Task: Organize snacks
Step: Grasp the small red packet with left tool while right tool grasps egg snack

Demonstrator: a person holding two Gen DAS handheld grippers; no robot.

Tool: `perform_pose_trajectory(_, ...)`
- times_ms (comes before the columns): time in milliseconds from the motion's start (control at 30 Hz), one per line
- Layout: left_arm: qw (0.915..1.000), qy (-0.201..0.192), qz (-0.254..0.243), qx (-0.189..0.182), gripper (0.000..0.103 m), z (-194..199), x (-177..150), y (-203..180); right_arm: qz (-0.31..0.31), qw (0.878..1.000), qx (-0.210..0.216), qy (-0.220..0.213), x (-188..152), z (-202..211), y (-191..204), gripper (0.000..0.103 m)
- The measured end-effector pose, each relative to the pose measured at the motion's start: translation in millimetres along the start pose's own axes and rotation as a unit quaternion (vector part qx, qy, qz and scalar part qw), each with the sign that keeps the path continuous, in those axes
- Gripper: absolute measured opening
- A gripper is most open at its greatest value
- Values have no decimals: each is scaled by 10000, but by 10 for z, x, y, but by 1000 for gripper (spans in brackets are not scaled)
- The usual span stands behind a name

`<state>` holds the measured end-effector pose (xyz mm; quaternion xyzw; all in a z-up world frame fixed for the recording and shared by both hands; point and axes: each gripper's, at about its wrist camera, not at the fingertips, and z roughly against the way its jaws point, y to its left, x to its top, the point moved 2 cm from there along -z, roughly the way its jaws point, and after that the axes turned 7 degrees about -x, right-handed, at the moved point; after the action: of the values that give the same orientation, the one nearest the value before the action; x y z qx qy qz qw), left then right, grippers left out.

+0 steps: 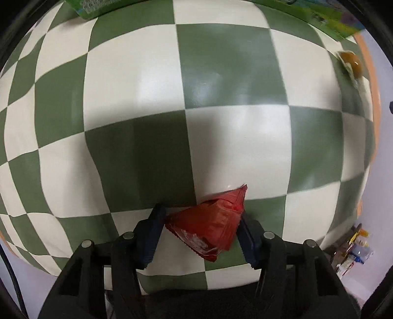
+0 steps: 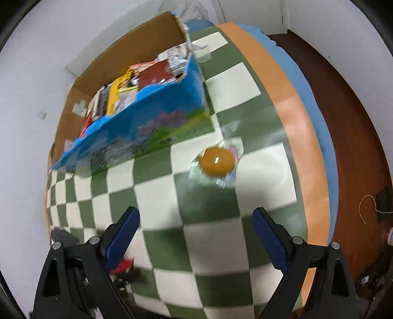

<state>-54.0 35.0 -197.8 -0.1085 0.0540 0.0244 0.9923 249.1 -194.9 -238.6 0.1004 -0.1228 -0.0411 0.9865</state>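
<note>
My left gripper (image 1: 201, 220) is shut on a red snack packet (image 1: 208, 225) and holds it over the green and white checked tablecloth (image 1: 221, 73). My right gripper (image 2: 196, 220) is open and empty above the cloth. A clear packet with an orange round snack (image 2: 217, 162) lies on the cloth ahead of it; it also shows at the far right of the left wrist view (image 1: 351, 63). A blue cardboard box (image 2: 152, 122) filled with several snack packs stands behind it. The left gripper with the red packet (image 2: 122, 266) shows at the lower left of the right wrist view.
The box's green edge (image 1: 93, 9) runs along the top of the left wrist view. The table's orange border (image 2: 302, 137) and edge lie to the right, with brown floor (image 2: 356, 122) beyond. A white wall stands behind the box. Small clutter (image 1: 356, 247) lies on the floor.
</note>
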Motion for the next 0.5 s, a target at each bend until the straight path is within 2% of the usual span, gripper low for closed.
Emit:
perform_pose_trajectory(233,9973,-499,515,-152,51,226,262,85,-343,9990,-233,164,444,-529,-44,95)
perform_pose_trajectory(267,9965,-560,595,-189,51,256,298,100,-378,9987,-284,184,476,-597,-48,90)
perform_pose_trajectory(300,9958,-611,652,-220,51,285,343,107,-383,9985,-317,209,492,-653,-46,72)
perform_pose_trajectory(333,9952,-651,686,-235,51,307,382,106,-365,9983,-366,273,493,-717,-40,65)
perform_pose_trajectory(367,9945,-700,729,-259,51,328,415,103,-337,9980,-428,307,482,-762,-35,61)
perform_pose_trajectory(500,9934,-753,788,-353,51,365,472,73,17,9987,-445,247,326,-770,41,59)
